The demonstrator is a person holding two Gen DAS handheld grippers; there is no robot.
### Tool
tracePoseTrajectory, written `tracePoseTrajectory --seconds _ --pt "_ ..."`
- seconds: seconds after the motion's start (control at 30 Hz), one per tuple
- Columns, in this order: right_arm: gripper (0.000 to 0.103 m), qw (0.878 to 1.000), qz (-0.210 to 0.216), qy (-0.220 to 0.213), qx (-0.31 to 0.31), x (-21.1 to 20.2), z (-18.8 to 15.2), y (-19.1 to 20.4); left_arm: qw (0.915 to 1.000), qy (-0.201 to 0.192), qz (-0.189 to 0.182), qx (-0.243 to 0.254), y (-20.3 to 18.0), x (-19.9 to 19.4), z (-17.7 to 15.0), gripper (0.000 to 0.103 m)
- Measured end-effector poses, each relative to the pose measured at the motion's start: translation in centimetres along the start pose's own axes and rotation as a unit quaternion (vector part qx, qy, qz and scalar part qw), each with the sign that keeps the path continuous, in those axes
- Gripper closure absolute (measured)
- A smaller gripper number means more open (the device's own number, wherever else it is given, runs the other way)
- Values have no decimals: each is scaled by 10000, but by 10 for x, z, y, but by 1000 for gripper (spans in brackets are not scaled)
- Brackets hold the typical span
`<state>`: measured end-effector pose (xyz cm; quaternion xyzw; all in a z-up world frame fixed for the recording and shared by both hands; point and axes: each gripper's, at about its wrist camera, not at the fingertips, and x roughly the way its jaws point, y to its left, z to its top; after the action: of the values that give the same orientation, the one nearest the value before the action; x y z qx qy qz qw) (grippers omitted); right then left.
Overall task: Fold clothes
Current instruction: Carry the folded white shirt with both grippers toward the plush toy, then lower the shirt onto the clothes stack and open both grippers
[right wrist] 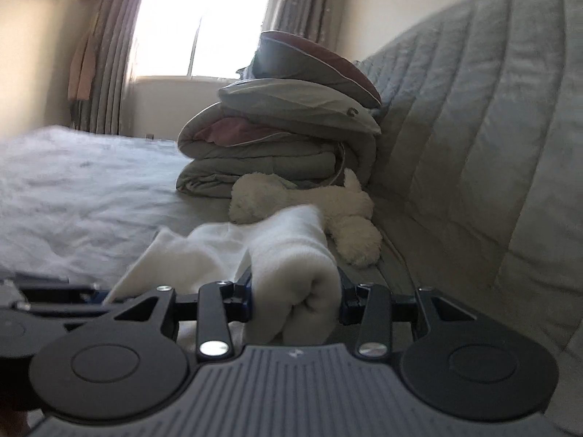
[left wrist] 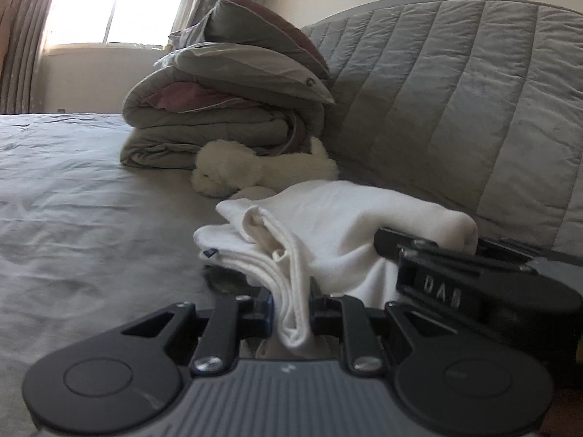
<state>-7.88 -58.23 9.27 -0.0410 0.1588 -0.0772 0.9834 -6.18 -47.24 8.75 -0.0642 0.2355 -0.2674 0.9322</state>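
My left claw [left wrist: 291,306] and right claw [right wrist: 295,291] both clamp the folded white garment [left wrist: 328,225], near the plush toy [left wrist: 233,171]; only putting it down seems left.

Bright curtained window [right wrist: 204,25] — grey bed [left wrist: 54,189], quilted headboard [left wrist: 473,91].

grey bed [left wrist: 54,189], folded duvet stack [left wrist: 218,134], white plush toy [left wrist: 233,171]

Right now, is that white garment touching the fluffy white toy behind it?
Cannot tell. In both wrist views the white garment overlaps the plush toy in the picture, hiding any contact or gap between them.
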Motion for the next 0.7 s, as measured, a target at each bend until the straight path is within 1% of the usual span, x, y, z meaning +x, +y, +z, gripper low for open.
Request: tracePoseTrajectory --seconds 0.1,0.17,0.23,0.3,0.37,0.43,0.47,0.5,0.53,0.57,0.63,0.7 --pt "59 9991 107 29 399 5 -5 -23 9999 124 -36 -36 -9 7 -6 85" --pt "59 9975 121 169 672 12 -15 -35 9995 291 0 -71 -10 16 -14 84" --pt "59 9952 104 414 885 22 -28 -41 9991 424 28 -96 -8 25 -24 83" --pt "59 9935 55 631 943 29 -37 -42 9993 367 -19 -63 -6 24 -28 79" --pt "57 9921 33 692 1044 27 -40 -44 9995 315 -69 -41 -4 23 -32 76" --pt "55 9906 22 699 1179 24 -40 -47 9993 328 -116 -136 0 22 -33 70" --pt "54 9897 4 725 1238 23 -40 -48 9992 332 -130 -176 2 22 -33 61" --pt "53 9889 -35 759 1278 22 -40 -48 9990 337 -171 -220 5 21 -34 57" --pt "49 9881 -105 804 1304 22 -40 -49 9988 342 -219 -262 8 21 -34 57" --pt "47 9873 -169 836 1338 22 -41 -50 9985 345 -307 -290 11 19 -35 57" --pt "46 9853 -196 827 1484 19 -41 -55 9983 353 -360 -298 16 13 -33 54" --pt "44 9848 -308 760 1532 16 -38 -58 9981 378 -370 -305 20 7 -31 49"
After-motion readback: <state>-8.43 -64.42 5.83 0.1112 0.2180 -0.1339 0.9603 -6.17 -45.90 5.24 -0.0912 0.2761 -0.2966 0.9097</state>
